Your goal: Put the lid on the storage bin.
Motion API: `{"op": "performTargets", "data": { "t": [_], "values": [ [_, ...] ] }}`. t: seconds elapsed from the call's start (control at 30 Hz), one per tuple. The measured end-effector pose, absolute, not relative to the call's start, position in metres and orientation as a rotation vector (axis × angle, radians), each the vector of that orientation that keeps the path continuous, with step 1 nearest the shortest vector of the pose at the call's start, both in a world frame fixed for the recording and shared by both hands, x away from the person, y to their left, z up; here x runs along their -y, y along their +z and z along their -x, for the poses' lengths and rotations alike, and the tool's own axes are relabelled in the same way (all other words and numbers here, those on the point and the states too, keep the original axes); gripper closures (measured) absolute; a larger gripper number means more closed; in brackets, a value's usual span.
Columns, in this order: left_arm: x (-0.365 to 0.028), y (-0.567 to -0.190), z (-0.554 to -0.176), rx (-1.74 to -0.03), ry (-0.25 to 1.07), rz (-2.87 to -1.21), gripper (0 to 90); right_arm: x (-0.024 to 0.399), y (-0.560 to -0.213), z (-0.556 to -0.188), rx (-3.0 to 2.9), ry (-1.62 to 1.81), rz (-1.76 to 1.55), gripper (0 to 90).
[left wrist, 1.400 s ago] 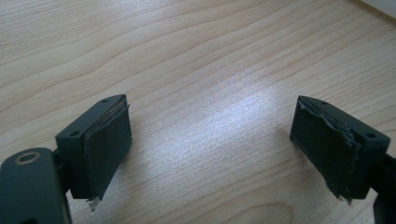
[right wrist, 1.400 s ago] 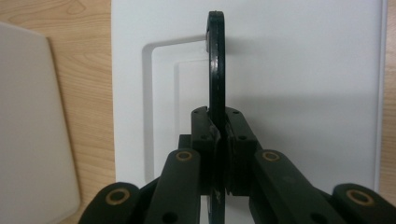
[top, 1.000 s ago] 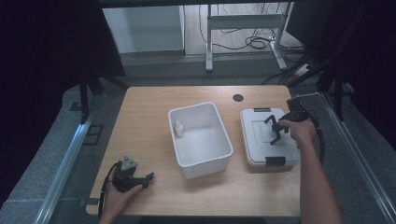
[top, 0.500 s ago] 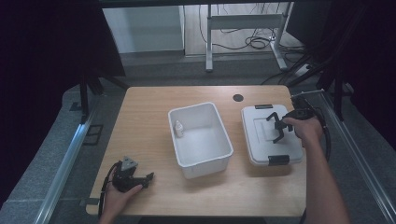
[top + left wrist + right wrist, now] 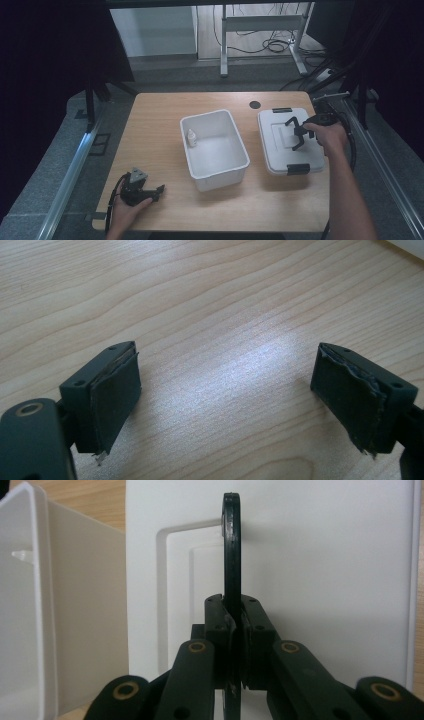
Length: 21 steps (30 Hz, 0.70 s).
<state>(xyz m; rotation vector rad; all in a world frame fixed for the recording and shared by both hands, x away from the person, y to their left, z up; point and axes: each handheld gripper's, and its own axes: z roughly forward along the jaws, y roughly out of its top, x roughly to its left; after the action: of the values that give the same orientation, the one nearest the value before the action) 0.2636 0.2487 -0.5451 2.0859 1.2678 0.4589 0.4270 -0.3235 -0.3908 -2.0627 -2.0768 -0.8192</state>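
Pinching a thin black handle (image 5: 231,550) over the white lid (image 5: 287,140), right claw (image 5: 234,630) clamped; left claw (image 5: 225,405) wide

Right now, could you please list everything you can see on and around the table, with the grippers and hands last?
Table: one, light wood, centre of the high view.
Open bin: one, white, middle of the table.
Small bottle: one, white, upright inside the bin at its left wall.
Lid: one, white with black clips, flat on the table to the right of the bin.
Handle: one, black, thin, raised on edge over the lid.
Round hole: one, dark, far part of the table.
Left gripper: black, jaws open over bare wood, near left corner.
Right gripper: black, shut on the handle.
Hands: two, one on each gripper.
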Motion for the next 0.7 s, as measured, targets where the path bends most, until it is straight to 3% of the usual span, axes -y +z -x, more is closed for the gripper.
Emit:
{"op": "performTargets", "data": {
  "t": [0.7],
  "values": [
    [-0.249,-0.545,-0.264,-1.267,0.461,-2.085,12.6,0.306,-0.337,-0.415,2.156,-0.909,2.017,84.6]
  ]
}}
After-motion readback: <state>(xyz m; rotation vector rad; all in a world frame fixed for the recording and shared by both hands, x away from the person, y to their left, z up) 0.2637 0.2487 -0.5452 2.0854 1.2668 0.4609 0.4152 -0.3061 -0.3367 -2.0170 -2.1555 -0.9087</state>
